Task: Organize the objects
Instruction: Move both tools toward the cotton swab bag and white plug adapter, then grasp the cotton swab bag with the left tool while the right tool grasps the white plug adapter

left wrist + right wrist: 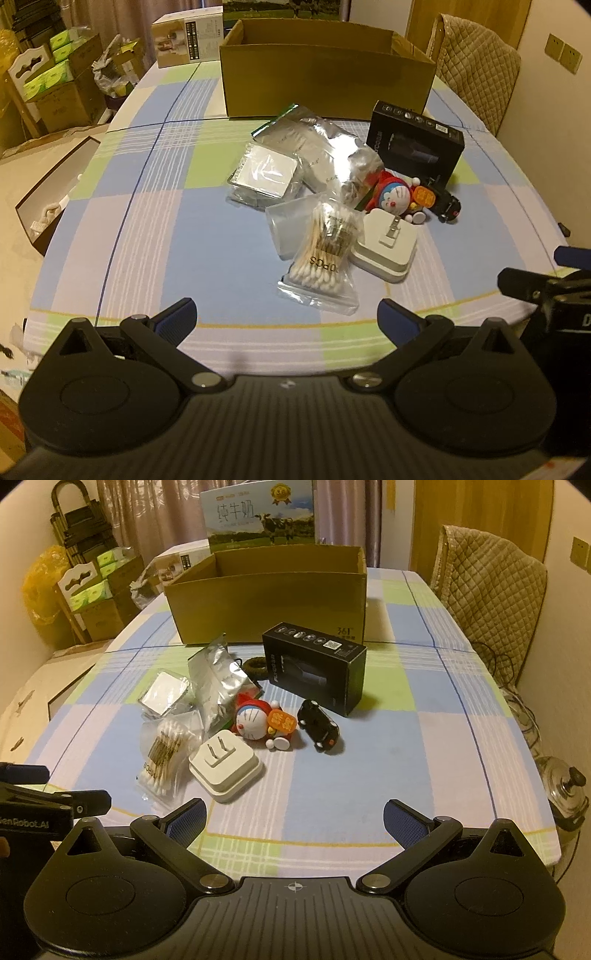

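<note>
A pile of small objects lies mid-table: a bag of cotton swabs (325, 254) (164, 755), a white plug adapter (386, 245) (225, 768), a Doraemon figure (397, 197) (258, 722), a black toy car (318, 725), a black product box (415, 142) (314, 666), silver foil bags (328, 151) (216, 679) and a clear square packet (264, 173) (166, 694). An open cardboard box (325, 85) (266, 605) stands behind them. My left gripper (286, 319) is open and empty near the table's front edge. My right gripper (294, 818) is open and empty, to the right of the left one.
The table carries a checked cloth (147, 221) (388, 757). A chair with a quilted cover (491, 590) stands at the right. Stacked cartons (62, 85) stand on the floor at the left. A milk carton (260, 515) and a white box (186, 38) stand behind the cardboard box. A metal pot (565, 790) sits off the right edge.
</note>
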A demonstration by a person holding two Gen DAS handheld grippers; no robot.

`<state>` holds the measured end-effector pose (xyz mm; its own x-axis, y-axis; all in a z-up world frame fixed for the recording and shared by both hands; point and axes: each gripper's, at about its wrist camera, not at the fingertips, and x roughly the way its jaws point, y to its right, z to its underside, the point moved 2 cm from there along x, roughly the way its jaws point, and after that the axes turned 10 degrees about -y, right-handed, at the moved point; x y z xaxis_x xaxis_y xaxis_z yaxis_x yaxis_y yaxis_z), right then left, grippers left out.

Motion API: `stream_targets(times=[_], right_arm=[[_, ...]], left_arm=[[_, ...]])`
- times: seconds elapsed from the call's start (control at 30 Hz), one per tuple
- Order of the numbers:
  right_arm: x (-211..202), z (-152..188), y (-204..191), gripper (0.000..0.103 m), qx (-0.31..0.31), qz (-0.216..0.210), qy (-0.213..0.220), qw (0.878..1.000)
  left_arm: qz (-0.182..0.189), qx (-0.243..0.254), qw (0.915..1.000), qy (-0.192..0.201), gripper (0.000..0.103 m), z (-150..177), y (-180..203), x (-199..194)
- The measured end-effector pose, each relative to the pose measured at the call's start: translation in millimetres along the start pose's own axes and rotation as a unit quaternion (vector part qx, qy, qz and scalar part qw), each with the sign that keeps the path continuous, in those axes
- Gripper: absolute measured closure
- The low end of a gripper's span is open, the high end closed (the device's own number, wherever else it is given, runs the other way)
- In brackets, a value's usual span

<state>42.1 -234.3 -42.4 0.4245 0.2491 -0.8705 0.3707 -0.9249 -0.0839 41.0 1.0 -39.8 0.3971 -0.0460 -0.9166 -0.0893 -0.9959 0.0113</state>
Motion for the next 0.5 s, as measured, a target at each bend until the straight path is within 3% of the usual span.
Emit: stream_targets(times=[0.23, 0.37, 0.5], right_arm=[[15.0, -8.6, -1.1, 0.003, -0.023, -0.018, -0.005, 1.0], [28.0, -12.6, -3.6, 0.004, -0.037, -0.03, -0.019, 0.999], [40.0, -15.9, -4.8, 0.012, -0.045, -0.038, -0.033, 0.998]], left_arm=[[0.013, 0.041, 0.999, -0.009, 0.002, -14.6, -2.8, 20.3], [0.013, 0.068, 0.9974, -0.022, 0.01, -21.3, 1.1, 32.5], [0.02, 0.081, 0.996, -0.032, 0.013, -25.8, 5.1, 43.9]])
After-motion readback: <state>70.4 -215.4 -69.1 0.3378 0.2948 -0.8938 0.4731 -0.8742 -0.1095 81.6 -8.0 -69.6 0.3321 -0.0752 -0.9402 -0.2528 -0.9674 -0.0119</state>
